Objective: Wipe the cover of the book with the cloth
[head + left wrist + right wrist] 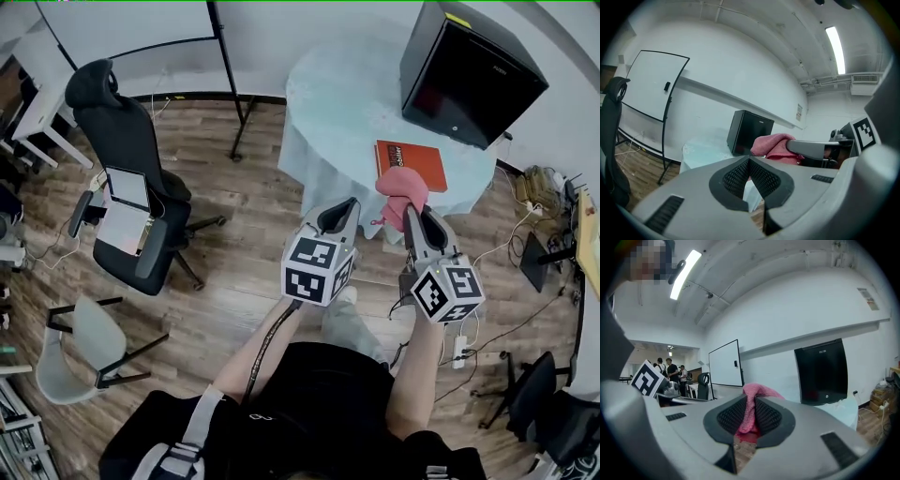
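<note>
A red book (411,164) lies on the round table (337,103) with a pale blue cloth cover, near its front edge. My right gripper (412,210) is shut on a pink cloth (401,190), held up in the air just short of the table; the cloth (751,405) bunches out between the jaws in the right gripper view. My left gripper (339,212) hangs beside it to the left, shut with nothing in it. In the left gripper view the pink cloth (771,144) shows past the closed jaws (749,165).
A black box-shaped appliance (469,70) stands on the table behind the book. A black office chair (127,178) and a grey chair (80,347) are on the wooden floor at left. A whiteboard stand (230,80) is beside the table. Cables and a power strip (459,352) lie at right.
</note>
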### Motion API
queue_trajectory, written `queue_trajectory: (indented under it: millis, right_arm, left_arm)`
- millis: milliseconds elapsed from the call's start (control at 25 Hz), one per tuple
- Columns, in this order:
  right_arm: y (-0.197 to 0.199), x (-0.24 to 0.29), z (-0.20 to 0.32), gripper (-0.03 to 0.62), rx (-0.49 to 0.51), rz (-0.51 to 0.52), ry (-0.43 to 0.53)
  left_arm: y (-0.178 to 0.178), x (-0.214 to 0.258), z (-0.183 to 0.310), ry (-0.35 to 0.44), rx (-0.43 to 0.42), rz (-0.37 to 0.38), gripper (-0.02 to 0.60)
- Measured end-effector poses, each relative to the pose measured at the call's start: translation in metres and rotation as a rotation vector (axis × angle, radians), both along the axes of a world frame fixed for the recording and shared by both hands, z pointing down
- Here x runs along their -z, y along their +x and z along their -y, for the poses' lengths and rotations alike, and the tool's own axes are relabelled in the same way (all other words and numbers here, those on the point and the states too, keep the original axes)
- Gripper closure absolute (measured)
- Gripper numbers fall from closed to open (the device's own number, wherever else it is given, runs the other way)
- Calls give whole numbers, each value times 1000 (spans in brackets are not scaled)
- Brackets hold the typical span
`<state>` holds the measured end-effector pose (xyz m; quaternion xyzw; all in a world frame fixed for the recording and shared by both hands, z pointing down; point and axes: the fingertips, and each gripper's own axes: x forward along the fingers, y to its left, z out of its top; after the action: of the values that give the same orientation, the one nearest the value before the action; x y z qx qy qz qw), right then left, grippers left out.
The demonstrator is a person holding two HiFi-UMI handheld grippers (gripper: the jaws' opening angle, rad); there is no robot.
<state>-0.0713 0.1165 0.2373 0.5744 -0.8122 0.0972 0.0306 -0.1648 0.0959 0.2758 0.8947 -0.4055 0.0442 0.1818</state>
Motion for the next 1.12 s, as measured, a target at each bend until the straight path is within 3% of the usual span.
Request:
queue_trajectory:
  millis: [240,400,760,1120]
  right_arm:
    - [57,-21,66,539,42,53,-70]
    - [87,-15,103,539,81,69,-59]
    - [139,-28,139,539,68,114,-80]
    - [142,-88,189,539,72,94,-250]
  left_arm:
    - [57,-24,60,-67,35,48,568]
    - [91,-21,93,-59,48,63,568]
    - [126,-29,134,-75,73,114,568]
    - [151,-95,176,-246,16,148,568]
